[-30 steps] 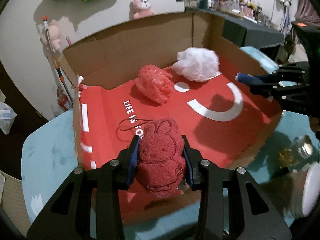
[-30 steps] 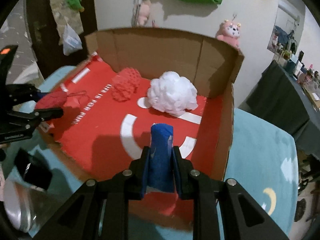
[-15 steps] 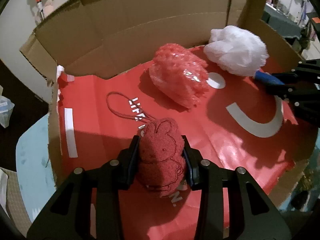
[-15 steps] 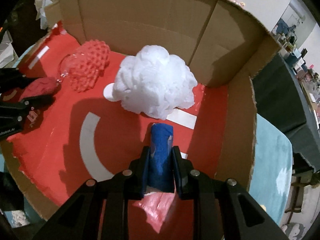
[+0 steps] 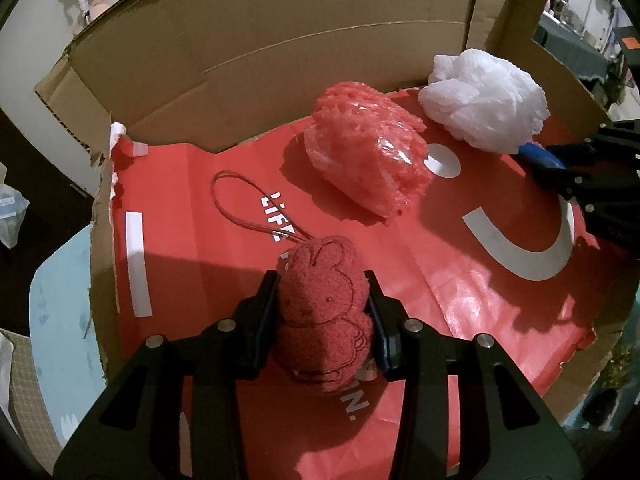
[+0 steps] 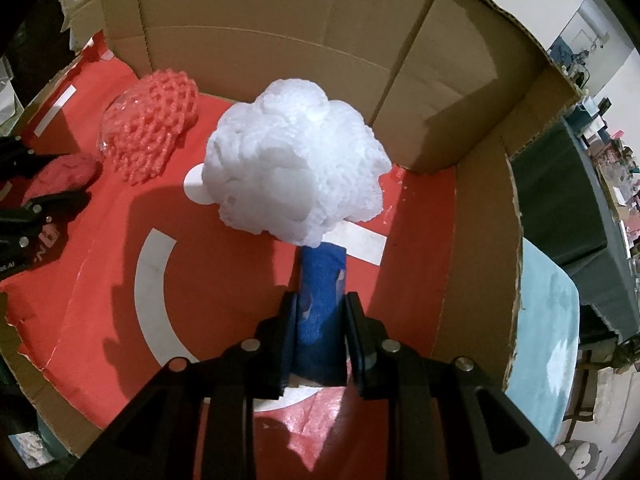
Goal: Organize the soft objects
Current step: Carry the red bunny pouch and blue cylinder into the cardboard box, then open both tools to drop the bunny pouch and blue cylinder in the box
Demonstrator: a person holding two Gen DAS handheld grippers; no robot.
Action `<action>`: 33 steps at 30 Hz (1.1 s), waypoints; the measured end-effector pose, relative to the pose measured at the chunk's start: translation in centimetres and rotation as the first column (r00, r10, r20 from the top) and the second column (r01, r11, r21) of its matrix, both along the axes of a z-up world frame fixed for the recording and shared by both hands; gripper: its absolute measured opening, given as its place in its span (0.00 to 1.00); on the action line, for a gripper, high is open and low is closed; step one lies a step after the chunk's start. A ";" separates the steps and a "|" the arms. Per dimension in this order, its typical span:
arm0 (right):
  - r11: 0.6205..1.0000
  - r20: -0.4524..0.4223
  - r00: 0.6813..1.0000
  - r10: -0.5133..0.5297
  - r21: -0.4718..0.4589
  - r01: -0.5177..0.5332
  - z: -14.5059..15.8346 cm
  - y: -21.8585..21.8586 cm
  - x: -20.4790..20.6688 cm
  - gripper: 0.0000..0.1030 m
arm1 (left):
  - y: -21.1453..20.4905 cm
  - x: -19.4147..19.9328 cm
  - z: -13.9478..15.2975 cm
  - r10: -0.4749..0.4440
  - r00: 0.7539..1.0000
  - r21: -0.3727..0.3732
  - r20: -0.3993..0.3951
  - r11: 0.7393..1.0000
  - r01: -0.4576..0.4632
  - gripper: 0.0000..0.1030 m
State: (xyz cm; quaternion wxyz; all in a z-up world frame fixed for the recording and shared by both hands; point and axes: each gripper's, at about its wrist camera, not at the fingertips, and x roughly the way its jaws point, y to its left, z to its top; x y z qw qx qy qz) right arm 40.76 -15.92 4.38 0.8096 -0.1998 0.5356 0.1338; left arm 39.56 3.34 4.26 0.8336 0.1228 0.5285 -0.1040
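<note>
My left gripper (image 5: 320,280) holds a fuzzy red rabbit toy (image 5: 324,312) low over the red paper floor of the cardboard box (image 5: 280,40). Its jaws are opening, with the toy between the pads, and the toy's cord loop trails behind. My right gripper (image 6: 318,300) is shut on a blue cloth roll (image 6: 320,284) whose tip reaches under the white mesh puff (image 6: 296,160). A red mesh sponge (image 5: 364,160) lies left of the puff. In the right wrist view the left gripper (image 6: 40,188) and rabbit toy (image 6: 66,172) sit at the far left.
Tall cardboard walls (image 6: 440,92) close the back and right of the box. The red paper liner (image 5: 460,280) has white print and torn front edges. A light blue cloth (image 6: 552,320) covers the table around the box. Cluttered shelves stand far right.
Both grippers came down and forward into the box, and its contents now look larger and nearer. The blue roll's tip has reached the white puff. Little has moved in the last half second.
</note>
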 end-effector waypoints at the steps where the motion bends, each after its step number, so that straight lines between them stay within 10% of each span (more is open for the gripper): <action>1: 1.000 0.001 1.000 0.002 -0.003 -0.002 0.0 0.1 0.0 0.24 | 0.0 0.0 0.0 0.001 1.000 0.002 0.002 1.000 -0.001 0.39; 18: 0.999 0.044 0.999 0.018 0.033 -0.020 1.2 0.2 -1.5 0.44 | 1.1 -2.7 2.5 0.025 0.998 -0.049 0.061 0.999 -0.022 0.63; 33: 0.981 0.291 0.957 -0.004 0.189 -0.053 11.1 -2.0 -11.2 0.78 | 0.3 -13.0 11.5 0.067 0.947 -0.216 0.314 0.976 0.003 0.84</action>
